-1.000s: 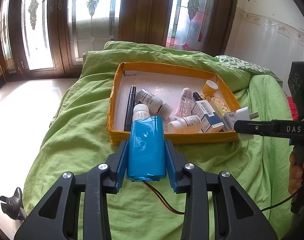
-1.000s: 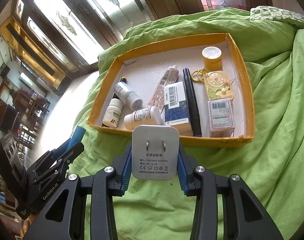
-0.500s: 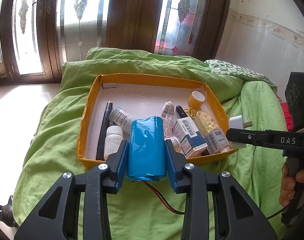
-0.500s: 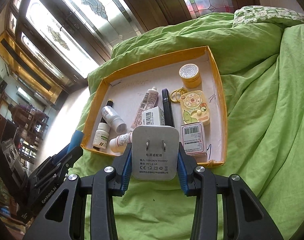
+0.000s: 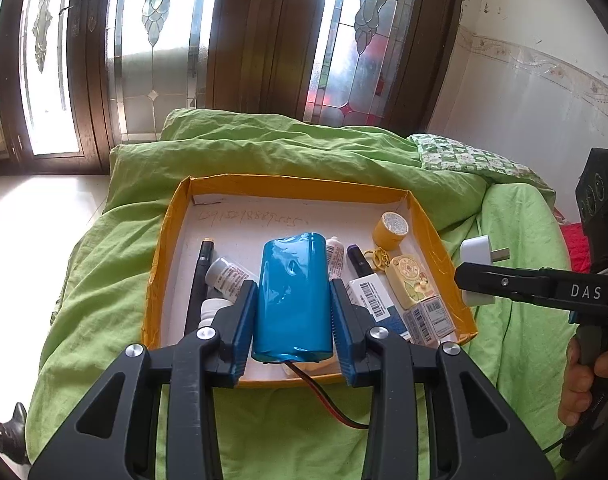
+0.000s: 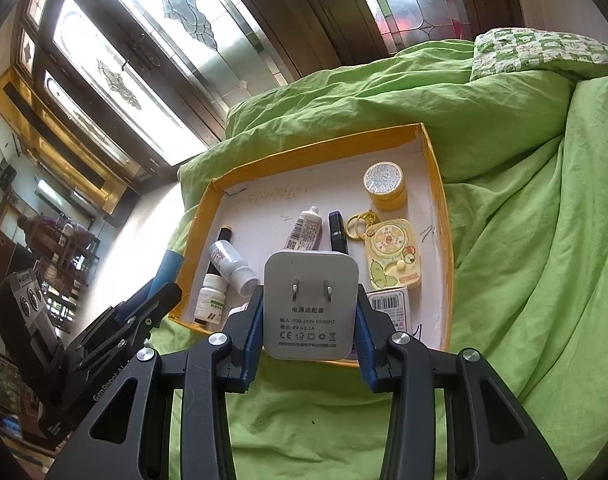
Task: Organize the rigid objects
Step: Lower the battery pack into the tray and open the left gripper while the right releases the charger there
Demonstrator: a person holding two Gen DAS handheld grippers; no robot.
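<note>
Nearest, the left tongs (image 5: 291,316) pinch a smooth blue cylindrical battery pack (image 5: 291,296) trailing red and black wires, held over the near edge of the tray. The right tongs (image 6: 308,320) pinch a white, rounded-square power adapter (image 6: 310,306), prongs up. Beyond lies a shallow orange-rimmed cardboard tray (image 6: 438,184) on a rumpled green bed cover (image 6: 524,220), crowded with white bottles (image 6: 227,264), a black pen (image 5: 197,276), a yellow jar (image 6: 385,186) and a yellow keychain case (image 6: 390,252). Farthest stand leaded-glass doors (image 5: 151,48).

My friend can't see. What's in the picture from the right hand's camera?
The right tongs grip a white plug adapter, prongs facing the camera, above a yellow tray of small bottles and boxes on a green blanket. The left tongs are at the left.
</note>
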